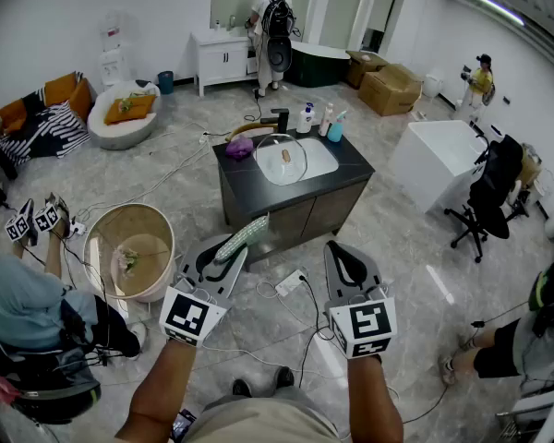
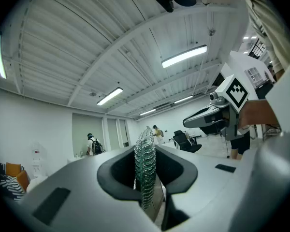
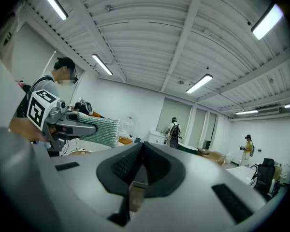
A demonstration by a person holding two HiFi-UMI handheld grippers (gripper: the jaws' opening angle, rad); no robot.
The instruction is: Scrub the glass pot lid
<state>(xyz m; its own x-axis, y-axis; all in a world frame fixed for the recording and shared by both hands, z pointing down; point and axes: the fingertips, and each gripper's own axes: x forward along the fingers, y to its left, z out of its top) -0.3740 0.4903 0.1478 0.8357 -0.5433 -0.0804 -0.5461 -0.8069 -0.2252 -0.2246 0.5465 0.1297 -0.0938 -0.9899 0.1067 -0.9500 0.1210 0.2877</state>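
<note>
1. The left gripper (image 1: pixel 223 258) has its jaws clamped on a flat scrub pad (image 1: pixel 243 236). The pad is pale green and knobbly, and it stands edge-on between the jaws in the left gripper view.
2. The right gripper (image 1: pixel 346 264) has its jaws pressed together, with nothing between their ribbed black pads.
3. The round glass pot lid (image 1: pixel 282 158), clear with a small centre knob, rests in the white rounded sink (image 1: pixel 321 162). The sink is set in a dark matte surface (image 1: pixel 249 190), well apart from both grippers.
4. A crumpled purple cloth (image 1: pixel 239 147) lies just beside the sink, and plastic bottles (image 1: pixel 316 118) stand behind it.
</note>
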